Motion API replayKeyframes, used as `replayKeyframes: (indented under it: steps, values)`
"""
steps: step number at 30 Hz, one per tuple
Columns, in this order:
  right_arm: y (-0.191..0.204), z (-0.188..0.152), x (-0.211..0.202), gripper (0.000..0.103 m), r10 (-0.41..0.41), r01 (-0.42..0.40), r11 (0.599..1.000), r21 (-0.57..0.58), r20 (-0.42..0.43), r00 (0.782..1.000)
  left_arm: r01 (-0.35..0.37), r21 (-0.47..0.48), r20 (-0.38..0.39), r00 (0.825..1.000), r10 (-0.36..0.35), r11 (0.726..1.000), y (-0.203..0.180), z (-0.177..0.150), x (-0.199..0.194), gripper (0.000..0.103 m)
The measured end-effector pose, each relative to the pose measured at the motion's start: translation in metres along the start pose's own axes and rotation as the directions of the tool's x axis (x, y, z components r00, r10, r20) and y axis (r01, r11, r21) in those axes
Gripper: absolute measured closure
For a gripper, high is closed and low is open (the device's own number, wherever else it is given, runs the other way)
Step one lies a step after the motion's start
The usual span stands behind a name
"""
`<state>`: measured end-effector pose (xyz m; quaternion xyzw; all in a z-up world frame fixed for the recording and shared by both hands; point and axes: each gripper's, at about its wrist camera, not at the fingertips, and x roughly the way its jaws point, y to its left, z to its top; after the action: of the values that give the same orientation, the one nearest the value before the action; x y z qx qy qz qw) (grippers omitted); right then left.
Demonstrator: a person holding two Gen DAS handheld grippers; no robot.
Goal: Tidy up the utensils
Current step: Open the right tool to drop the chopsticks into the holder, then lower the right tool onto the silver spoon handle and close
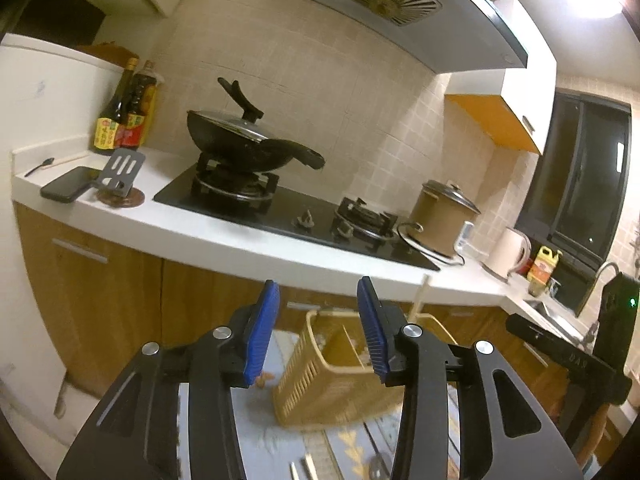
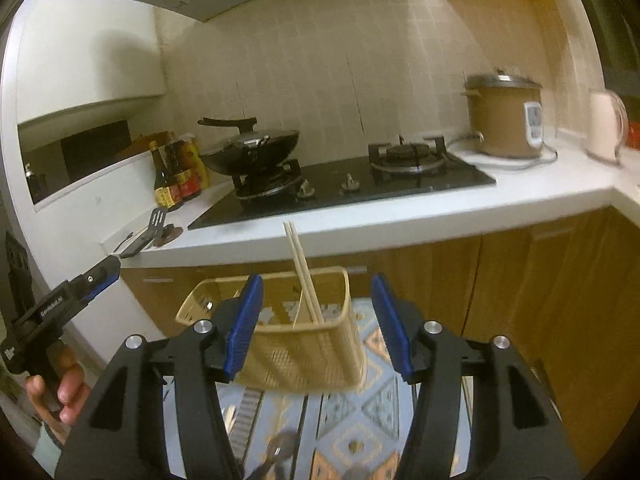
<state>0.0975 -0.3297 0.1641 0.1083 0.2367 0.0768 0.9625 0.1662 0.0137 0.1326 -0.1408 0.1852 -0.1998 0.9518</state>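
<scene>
A pale yellow slatted utensil basket stands on a patterned mat just beyond my left gripper, whose blue pads are apart with nothing between them. In the right wrist view the same basket holds a pair of wooden chopsticks leaning upright in one compartment. My right gripper is open in front of it and touches nothing. A metal spoon and more chopsticks lie on the mat below the grippers. On the counter rest a slotted spatula and a small dark spoon.
A white counter runs behind the basket, carrying a phone, sauce bottles, a lidded wok on a black hob, a rice cooker and a kettle. Wooden cabinet doors sit below it. A hand holds the left gripper.
</scene>
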Motion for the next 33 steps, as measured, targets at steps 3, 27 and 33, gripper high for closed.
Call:
replayKeyframes:
  steps: [3,27,33]
  values:
    - [-0.004,-0.007,-0.012,0.05,0.013,-0.011,0.999,0.035,-0.06,0.998,-0.001,0.027,-0.065,0.998,0.003,1.0,-0.008,-0.006,-0.009,0.064]
    - [-0.023,-0.14,0.033,0.067,-0.062,0.096,0.995,0.01,-0.69,0.721,0.119,0.187,-0.743,0.666,0.061,0.975,-0.059,-0.142,0.095,0.064]
    - [-0.019,-0.148,0.042,0.072,-0.094,0.098,0.995,-0.036,-0.721,0.686,0.126,0.238,-0.798,0.59,0.12,0.963,-0.069,-0.159,0.117,0.064]
